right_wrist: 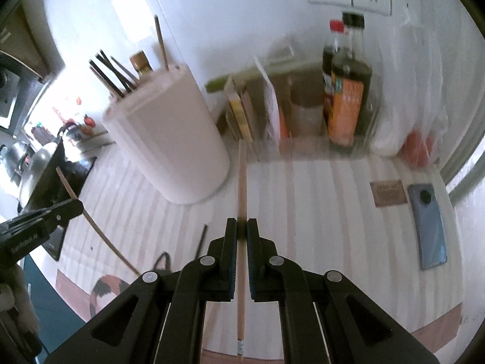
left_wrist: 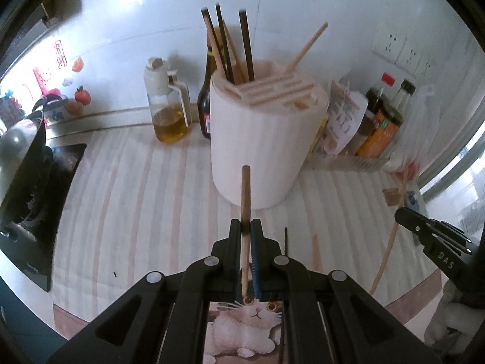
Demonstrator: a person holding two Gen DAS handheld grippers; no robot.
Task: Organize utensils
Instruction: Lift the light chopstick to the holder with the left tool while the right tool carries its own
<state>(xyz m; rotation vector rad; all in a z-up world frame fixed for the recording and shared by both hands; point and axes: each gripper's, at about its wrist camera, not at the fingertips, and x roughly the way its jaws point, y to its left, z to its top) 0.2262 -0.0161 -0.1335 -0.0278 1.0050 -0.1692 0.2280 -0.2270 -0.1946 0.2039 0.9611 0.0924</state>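
Both grippers clamped tight: left gripper pinching a wooden chopstick, right gripper gripping a paler chopstick, both over the striped mat. Ahead, the white chopstick holder; best keep sticks steep, aim for open slots. Right gripper reads "DAS", left "SenRobot AI"

Bright window glare, fisheye-bent edges (right view motion-blurred)
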